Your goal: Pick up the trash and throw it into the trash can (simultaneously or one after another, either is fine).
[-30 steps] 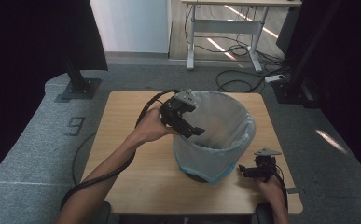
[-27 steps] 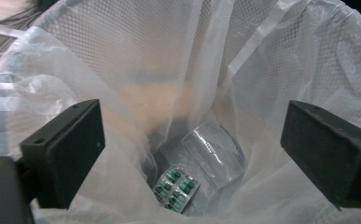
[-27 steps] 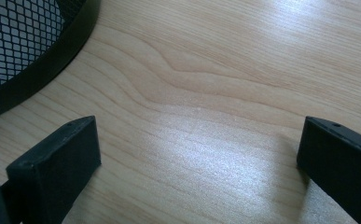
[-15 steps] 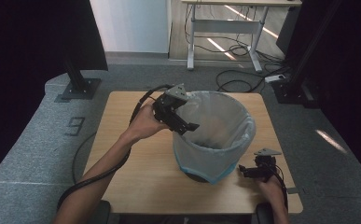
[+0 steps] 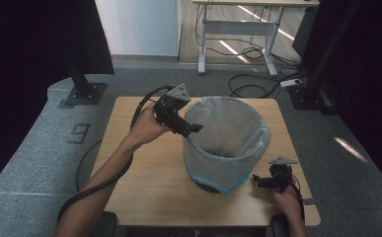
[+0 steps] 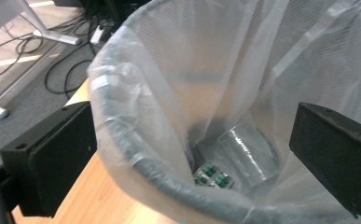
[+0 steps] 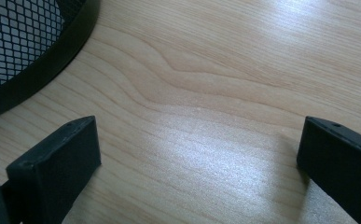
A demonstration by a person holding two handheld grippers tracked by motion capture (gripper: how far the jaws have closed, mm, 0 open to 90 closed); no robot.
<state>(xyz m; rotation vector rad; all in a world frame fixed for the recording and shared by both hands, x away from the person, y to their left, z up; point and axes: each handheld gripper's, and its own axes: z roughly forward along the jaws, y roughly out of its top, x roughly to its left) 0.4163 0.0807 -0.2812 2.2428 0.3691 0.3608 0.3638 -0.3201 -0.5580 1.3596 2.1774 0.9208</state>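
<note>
left gripper [image 5: 191, 129]: jaws apart, empty, astride bin liner [image 6: 136, 116] rim | right gripper [image 5: 257, 181]: jaws apart, idle on tabletop [image 5: 144, 192] | risk: jaw snags liner, tips bin

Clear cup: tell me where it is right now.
The clear cup lies at the bottom of the lined bin, in the left gripper view right of the green packets.
</note>
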